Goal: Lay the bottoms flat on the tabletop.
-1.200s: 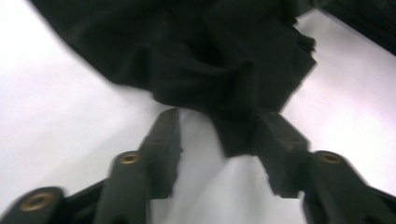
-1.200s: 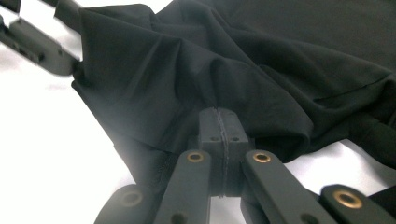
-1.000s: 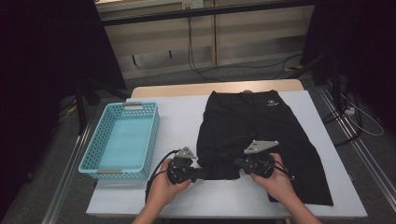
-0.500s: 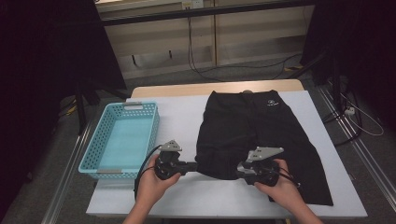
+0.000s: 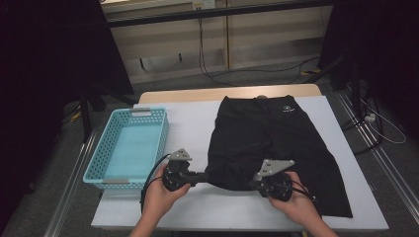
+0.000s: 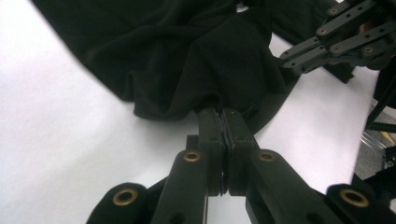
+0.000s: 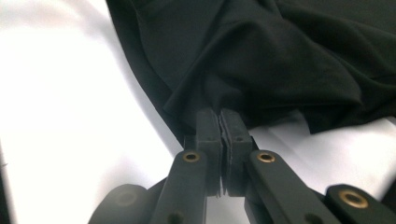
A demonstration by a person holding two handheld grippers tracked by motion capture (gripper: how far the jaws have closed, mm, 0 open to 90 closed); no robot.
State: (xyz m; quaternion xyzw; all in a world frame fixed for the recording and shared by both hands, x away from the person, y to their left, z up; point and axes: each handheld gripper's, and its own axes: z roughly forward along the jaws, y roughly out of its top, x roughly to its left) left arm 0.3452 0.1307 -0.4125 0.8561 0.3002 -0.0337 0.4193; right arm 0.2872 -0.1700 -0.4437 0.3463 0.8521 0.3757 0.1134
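Observation:
Black shorts (image 5: 267,133) lie flat on the white table (image 5: 188,123), waistband at the far side. My left gripper (image 5: 205,177) is shut on the near hem of the left leg; in the left gripper view its jaws (image 6: 223,114) pinch a fold of the black cloth (image 6: 187,56). My right gripper (image 5: 253,181) holds the same hem further right. Its jaws have just been closing and now stand shut on the fabric (image 7: 261,51), as the right gripper view shows (image 7: 219,114). The hem is bunched and lifted between the two grippers.
A light blue plastic basket (image 5: 101,153) stands empty on the table's left side, close to my left hand. The right gripper's linkage (image 6: 336,32) appears at the top right of the left gripper view. Dark floor and cables lie beyond the far edge.
My left gripper has moved left and a little up, drawing the hem out with it. The right hand shifted slightly toward the near edge. The cloth between them is more gathered.

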